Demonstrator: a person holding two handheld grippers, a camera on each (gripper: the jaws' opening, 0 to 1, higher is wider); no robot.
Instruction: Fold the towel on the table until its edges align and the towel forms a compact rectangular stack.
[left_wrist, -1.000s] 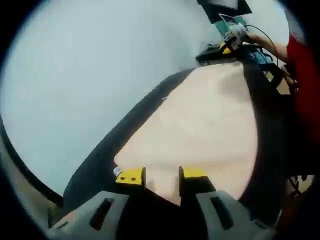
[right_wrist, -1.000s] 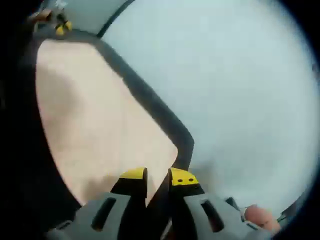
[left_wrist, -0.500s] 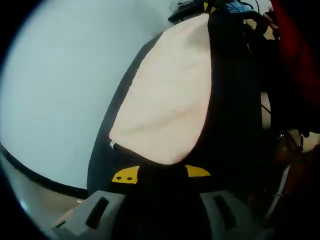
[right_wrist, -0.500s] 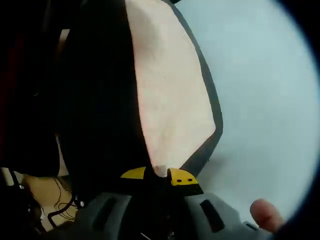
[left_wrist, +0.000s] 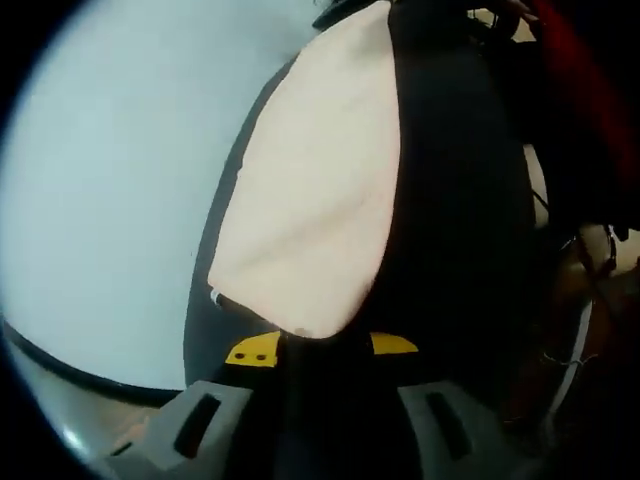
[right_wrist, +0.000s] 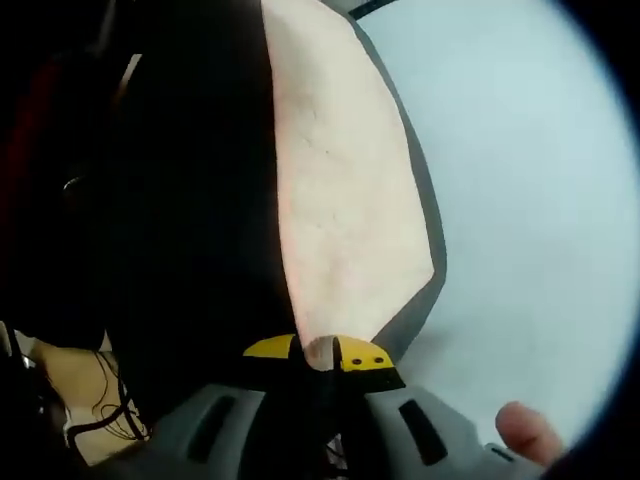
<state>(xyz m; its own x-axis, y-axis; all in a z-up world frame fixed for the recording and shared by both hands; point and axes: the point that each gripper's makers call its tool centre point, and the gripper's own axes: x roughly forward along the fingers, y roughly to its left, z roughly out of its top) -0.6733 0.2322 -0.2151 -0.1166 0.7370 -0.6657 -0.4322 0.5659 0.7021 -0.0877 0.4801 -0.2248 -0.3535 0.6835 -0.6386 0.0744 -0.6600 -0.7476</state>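
My left tongs (left_wrist: 320, 345) are closed on one corner of the towel (left_wrist: 320, 200); my right tongs (right_wrist: 316, 351) pinch the opposite corner, so the lifted edge stays taut between them for a fold. Beyond each pair of tongs the towel, beige with a dark border, runs forward and away, with the pale tabletop (left_wrist: 110, 190) beside it. A fingertip (right_wrist: 522, 432) shows beside the right tongs. Compared with half a second ago, both grips are unchanged and the cloth has shifted only slightly.
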